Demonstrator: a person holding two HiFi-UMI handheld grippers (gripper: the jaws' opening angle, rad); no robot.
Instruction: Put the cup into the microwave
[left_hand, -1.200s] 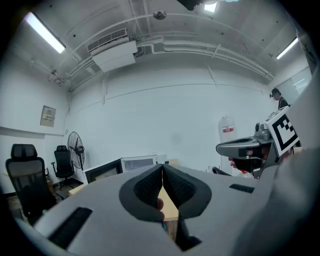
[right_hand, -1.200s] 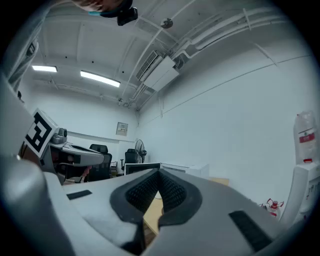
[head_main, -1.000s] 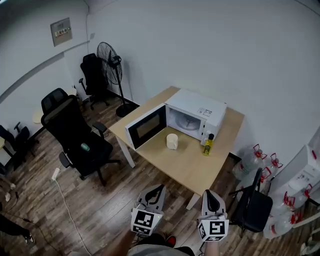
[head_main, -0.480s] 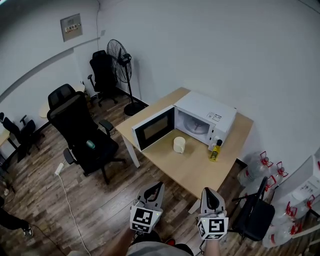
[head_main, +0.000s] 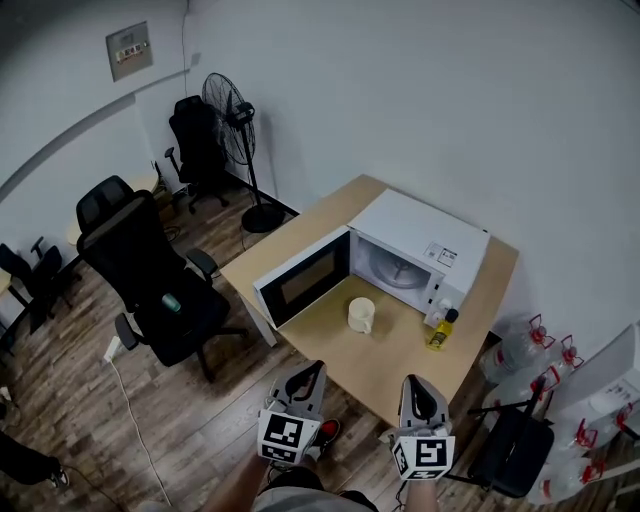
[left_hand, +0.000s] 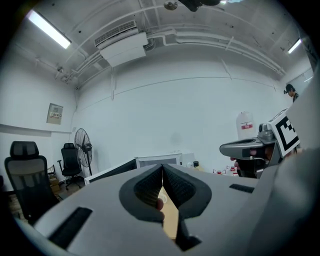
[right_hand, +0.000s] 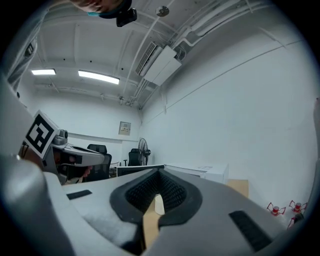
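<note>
Wooden surface (head_main: 392, 365) carries the cup (head_main: 361, 315) in front of the open microwave (head_main: 425, 232), well apart from the left gripper (head_main: 311, 372) and right gripper (head_main: 416, 384), whose fingers are pressed together and empty; arriving unopened, they could topple it toward the bottle (head_main: 441, 330).

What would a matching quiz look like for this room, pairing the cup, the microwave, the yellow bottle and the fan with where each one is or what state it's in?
Things:
1. cup
2. microwave
3. yellow bottle
4. fan

Places or states:
A. stands on the floor
B. door swung open
C. on the table, at the microwave's control-panel corner
D. on the table, in front of the open cavity

Pairs: 1-D, 2-B, 3-C, 4-A
</note>
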